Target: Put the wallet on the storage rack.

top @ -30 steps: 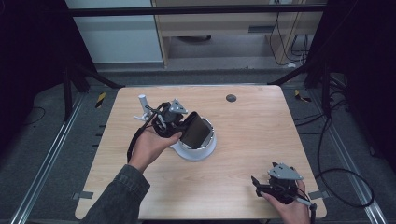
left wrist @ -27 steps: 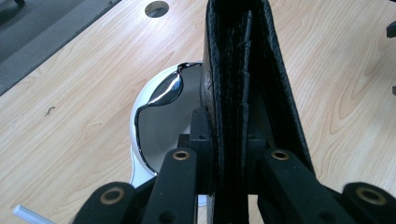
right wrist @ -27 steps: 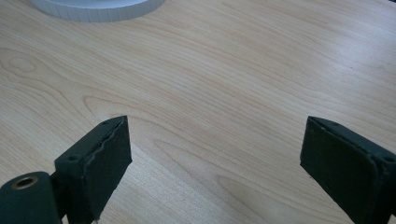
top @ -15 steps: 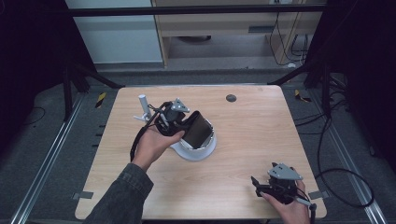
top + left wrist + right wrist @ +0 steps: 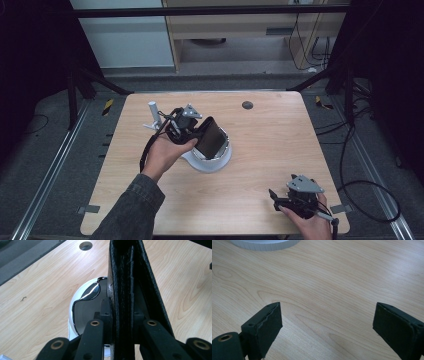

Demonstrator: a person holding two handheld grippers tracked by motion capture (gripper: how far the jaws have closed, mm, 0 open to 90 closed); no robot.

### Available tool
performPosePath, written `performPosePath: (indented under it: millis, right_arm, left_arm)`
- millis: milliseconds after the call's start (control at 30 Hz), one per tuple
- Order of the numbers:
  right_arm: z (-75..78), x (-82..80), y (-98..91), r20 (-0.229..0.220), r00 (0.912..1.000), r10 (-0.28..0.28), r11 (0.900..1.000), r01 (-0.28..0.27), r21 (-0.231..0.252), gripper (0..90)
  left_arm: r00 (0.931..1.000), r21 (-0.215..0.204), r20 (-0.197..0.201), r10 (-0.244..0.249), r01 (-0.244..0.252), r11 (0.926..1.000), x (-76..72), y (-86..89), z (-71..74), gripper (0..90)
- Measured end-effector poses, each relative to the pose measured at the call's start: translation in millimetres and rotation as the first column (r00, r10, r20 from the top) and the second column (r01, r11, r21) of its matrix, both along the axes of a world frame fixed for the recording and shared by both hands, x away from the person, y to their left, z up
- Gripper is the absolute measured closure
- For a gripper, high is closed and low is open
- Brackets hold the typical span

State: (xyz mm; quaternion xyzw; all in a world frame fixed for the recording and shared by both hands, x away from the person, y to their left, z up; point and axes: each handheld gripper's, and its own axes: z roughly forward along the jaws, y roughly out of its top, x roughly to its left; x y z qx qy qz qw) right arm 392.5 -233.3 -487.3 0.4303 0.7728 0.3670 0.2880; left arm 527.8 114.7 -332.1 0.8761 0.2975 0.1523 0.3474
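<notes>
Centrally, on a pale wood-grain table [image 5: 260, 150], a grained black wallet [image 5: 209, 136] is clamped by the left gripper [image 5: 192, 131] over a glossy white round base [image 5: 212, 161]; the right gripper [image 5: 282, 200] is held wide apart, empty.

Count at this moment: one black wallet [image 5: 209, 137], centre of frame; one white round stand [image 5: 210, 161] beneath it; one small white post [image 5: 152, 114], upper left of the counter [image 5: 260, 150]; two grippers, left [image 5: 192, 134] and right [image 5: 280, 199].

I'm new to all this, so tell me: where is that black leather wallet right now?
In the high view the black wallet sits left of the table's middle, clamped in the left gripper and held over the white round stand.
</notes>
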Motion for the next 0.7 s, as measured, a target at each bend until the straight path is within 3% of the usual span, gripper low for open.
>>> performPosePath:
  millis: [400,700]
  right_arm:
    - [-0.3,0.1,0.1,-0.001,1.0,0.003,1.0,-0.003,-0.009,8.8]
    - [-0.3,0.0,0.0,-0.001,1.0,0.003,1.0,-0.003,-0.009,8.7]
  left_arm:
    - [0.9994,-0.005,0.025,0.025,-0.025,0.9997,-1.6,7.6,3.1,68.7]
    - [0.9962,-0.02,0.08,0.034,-0.032,0.9993,-17.0,18.2,15.9,62.1]
